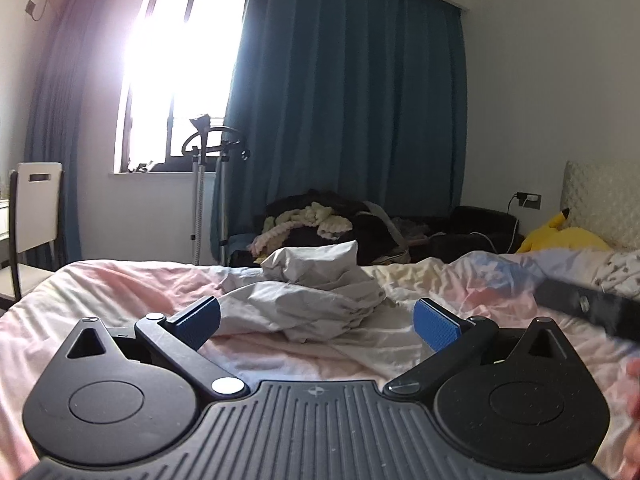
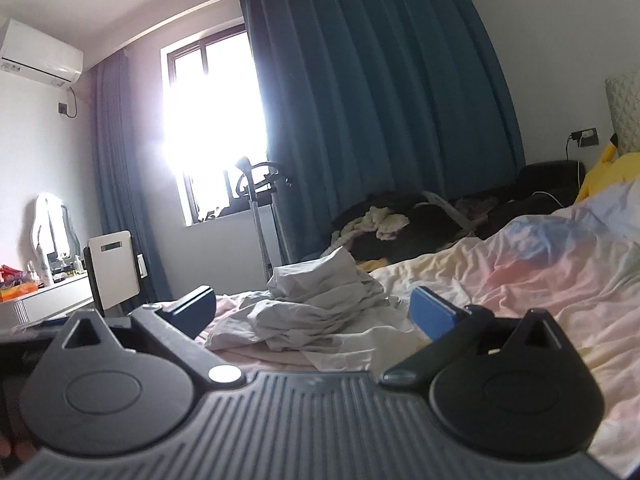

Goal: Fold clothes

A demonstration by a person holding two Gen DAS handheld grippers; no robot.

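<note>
A crumpled pale grey-white garment (image 1: 316, 296) lies heaped on the pink bedsheet (image 1: 120, 292), just beyond my left gripper (image 1: 318, 322). That gripper is open and empty, its blue pads wide apart, low over the bed. The same garment (image 2: 320, 304) shows in the right wrist view, straight ahead of my right gripper (image 2: 314, 310), which is also open and empty. A dark bar of the right gripper (image 1: 592, 308) shows at the right edge of the left wrist view.
A pile of dark and cream clothes (image 1: 320, 220) lies past the far bed edge by the blue curtain (image 1: 352, 100). A yellow plush toy (image 1: 560, 236) sits at the headboard. A garment steamer stand (image 1: 204, 184), a white chair (image 1: 36, 208) and a cluttered desk (image 2: 40, 292) stand at left.
</note>
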